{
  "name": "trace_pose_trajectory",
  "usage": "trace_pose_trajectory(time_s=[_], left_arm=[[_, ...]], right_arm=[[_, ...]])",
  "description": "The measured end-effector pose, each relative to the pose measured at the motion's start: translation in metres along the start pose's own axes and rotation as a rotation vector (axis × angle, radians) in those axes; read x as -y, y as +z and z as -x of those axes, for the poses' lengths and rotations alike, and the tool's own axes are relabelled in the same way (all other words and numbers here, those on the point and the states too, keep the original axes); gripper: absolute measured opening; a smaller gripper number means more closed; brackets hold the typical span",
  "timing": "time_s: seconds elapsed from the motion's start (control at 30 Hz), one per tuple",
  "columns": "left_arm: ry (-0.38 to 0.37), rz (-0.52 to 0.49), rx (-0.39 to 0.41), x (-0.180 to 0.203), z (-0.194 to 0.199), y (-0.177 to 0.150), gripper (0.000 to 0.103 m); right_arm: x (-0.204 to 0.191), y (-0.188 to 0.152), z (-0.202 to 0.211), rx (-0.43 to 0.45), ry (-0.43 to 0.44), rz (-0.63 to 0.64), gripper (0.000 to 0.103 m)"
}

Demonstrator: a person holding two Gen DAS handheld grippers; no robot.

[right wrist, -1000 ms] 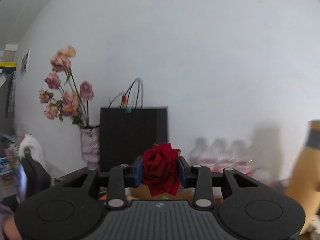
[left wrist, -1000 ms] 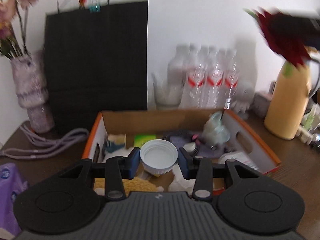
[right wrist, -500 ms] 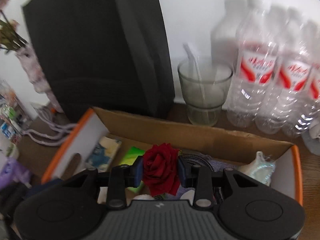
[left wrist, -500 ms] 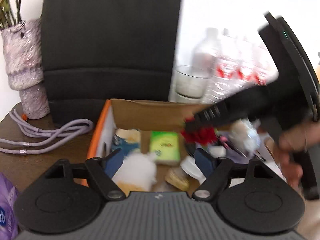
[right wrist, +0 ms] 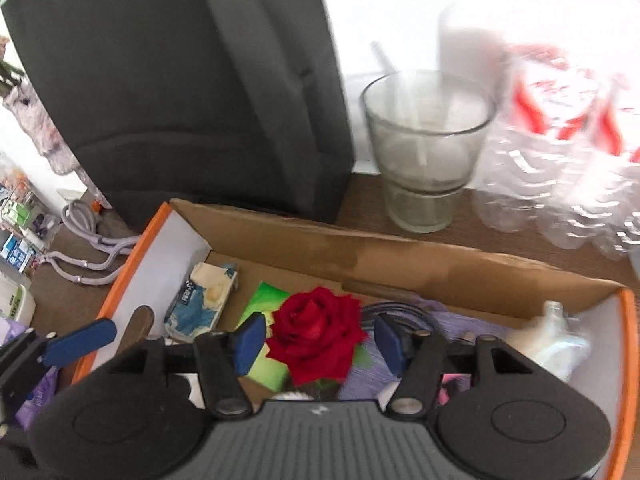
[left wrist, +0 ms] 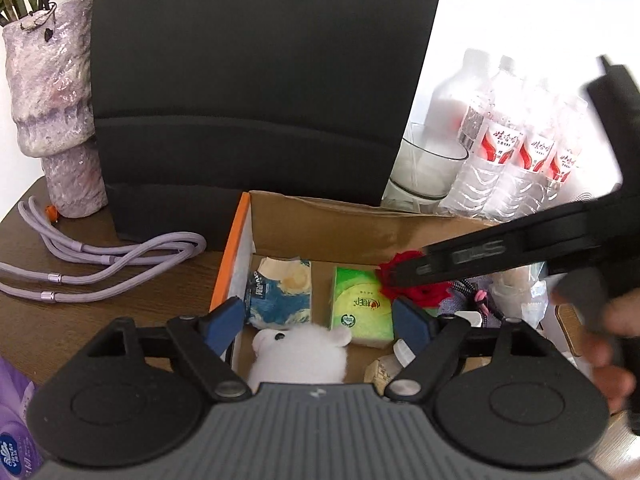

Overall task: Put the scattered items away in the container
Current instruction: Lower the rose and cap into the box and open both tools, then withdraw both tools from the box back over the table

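Now both grippers hang over the box (right wrist: pixel 420 268), an orange-edged carton on the brown table (left wrist: pixel 100 280) in front of a black bag (left wrist: pixel 256 92). The right gripper (right wrist: pixel 320 346) has its jaws opening, and the rose (right wrist: pixel 316 332) sits in the gap between the blue pads (right wrist: pixel 249 342), clear of the right pad and close beside the left one, over the green packet (right wrist: pixel 262 300) near the middle of the box. The left gripper (left wrist: pixel 318 318) also has its jaws opening, spread wide with nothing gripped; below the gap lie a white plush (left wrist: pixel 300 354) at the near edge and a blue packet (left wrist: pixel 280 292) by the left wall. A glass (right wrist: pixel 426 148) and bottles (left wrist: pixel 516 148) stand behind the far wall.
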State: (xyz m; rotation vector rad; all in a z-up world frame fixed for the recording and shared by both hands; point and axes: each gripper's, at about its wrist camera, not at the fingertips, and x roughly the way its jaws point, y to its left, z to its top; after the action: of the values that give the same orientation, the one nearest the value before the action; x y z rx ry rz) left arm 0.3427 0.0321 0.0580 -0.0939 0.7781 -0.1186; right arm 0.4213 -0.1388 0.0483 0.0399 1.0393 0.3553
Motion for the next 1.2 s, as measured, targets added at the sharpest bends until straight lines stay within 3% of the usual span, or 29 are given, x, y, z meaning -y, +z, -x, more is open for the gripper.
trace_pose_trajectory(time_s=[0.23,0.33,0.53,0.6,0.67,0.77,0.83,0.9,1.0,1.2], left_arm=[[0.033,0.006,-0.029,0.014,0.011,0.000,0.088],[0.026,-0.005,-0.014,0.024,0.027,0.000,0.103],[0.057,-0.066,-0.014,0.048,0.059,-0.008,0.103],[0.076,-0.083,0.026,0.054,0.076,-0.011,0.103],[0.098,-0.102,0.119,0.061,0.097,-0.018,0.103],[0.089,-0.139,0.331,0.067,0.132,-0.041,0.103],[0.099,-0.147,0.401,0.069,0.146,-0.052,0.103],[0.121,-0.145,0.439,0.071,0.156,-0.059,0.103],[0.112,-0.161,0.479,0.074,0.169,-0.064,0.103],[0.116,-0.174,0.498,0.078,0.197,-0.082,0.103]], right_arm=[[0.041,-0.010,0.068,0.041,-0.068,-0.083,0.059],[0.060,-0.024,0.098,0.048,-0.101,-0.123,0.059],[0.065,-0.070,0.144,0.072,-0.127,-0.139,0.063],[0.058,-0.083,0.154,0.093,-0.129,-0.134,0.069],[0.051,-0.095,0.165,0.131,-0.131,-0.121,0.075],[0.035,-0.117,0.179,0.275,-0.156,-0.039,0.075],[0.022,-0.133,0.184,0.381,-0.197,0.045,0.075],[0.014,-0.143,0.185,0.447,-0.226,0.080,0.075],[0.012,-0.150,0.195,0.510,-0.190,0.049,0.075],[-0.002,-0.167,0.220,0.594,-0.160,0.033,0.076]])
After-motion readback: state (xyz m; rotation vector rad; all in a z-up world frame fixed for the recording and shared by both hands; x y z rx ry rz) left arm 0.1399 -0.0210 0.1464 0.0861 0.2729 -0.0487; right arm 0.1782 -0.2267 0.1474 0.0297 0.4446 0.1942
